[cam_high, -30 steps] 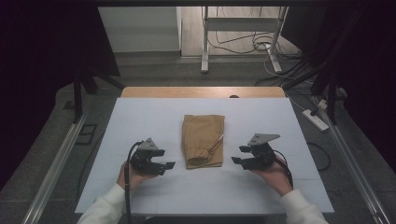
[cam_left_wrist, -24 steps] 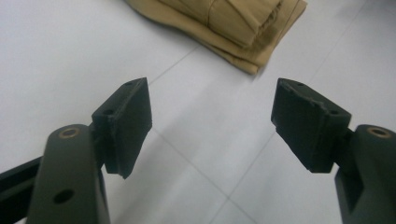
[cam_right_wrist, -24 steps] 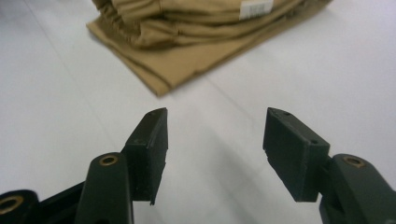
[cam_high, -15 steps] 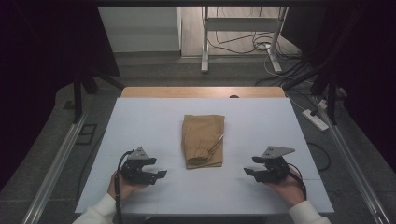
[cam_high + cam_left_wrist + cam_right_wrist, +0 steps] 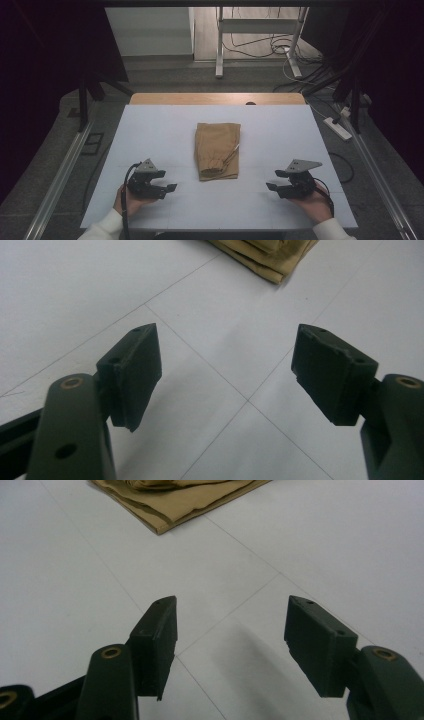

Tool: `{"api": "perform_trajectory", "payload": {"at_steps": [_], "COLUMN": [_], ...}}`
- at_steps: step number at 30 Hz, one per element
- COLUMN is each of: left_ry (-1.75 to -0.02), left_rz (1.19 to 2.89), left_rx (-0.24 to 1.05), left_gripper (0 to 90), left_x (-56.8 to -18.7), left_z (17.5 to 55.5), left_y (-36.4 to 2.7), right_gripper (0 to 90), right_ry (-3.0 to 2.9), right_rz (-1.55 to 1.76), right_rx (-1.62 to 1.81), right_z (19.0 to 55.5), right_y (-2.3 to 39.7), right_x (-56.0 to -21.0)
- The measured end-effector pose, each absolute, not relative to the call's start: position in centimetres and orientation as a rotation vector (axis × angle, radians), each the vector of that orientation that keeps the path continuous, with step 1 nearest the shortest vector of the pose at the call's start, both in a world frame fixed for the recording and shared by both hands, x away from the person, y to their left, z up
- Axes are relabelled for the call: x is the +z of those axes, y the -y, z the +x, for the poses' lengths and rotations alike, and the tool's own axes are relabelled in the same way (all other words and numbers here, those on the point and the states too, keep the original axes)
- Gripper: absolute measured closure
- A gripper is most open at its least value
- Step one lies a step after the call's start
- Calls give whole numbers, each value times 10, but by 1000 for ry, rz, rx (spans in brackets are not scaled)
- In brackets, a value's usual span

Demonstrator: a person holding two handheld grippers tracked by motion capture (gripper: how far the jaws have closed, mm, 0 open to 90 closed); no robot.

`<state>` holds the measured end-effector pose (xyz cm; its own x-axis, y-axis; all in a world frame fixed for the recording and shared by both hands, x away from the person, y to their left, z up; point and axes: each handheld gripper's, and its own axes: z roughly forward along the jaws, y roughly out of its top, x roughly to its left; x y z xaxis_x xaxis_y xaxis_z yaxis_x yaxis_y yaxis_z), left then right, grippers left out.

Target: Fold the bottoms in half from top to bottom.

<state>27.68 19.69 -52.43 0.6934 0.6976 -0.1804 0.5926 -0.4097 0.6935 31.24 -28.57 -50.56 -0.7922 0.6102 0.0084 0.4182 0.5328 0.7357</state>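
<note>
At the middle of the white surface (image 5: 150,130) we see the folded tan cloth garment (image 5: 217,157), lying flat. Well apart from it, near the front edge, the left hand-held gripper (image 5: 170,188) and right hand-held gripper (image 5: 272,180) flank it, jaws spread and empty; the right's have just been opening.

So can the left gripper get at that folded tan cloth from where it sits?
Probably yes. The left gripper has its jaws open with nothing between them, and bare white table lies between it and the folded tan cloth.
</note>
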Motion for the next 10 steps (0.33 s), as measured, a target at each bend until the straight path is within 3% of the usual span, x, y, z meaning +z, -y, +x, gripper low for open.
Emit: {"api": "perform_trajectory", "payload": {"at_steps": [10], "left_ry": [-992], "left_rz": [2122], "left_rx": [188], "left_gripper": [275], "left_x": [-524], "left_z": [277], "left_y": [-197], "right_gripper": [362], "right_ry": [-2516], "right_rz": [864], "right_rx": [1122], "right_z": [311], "right_y": [286], "right_x": [-505]}}
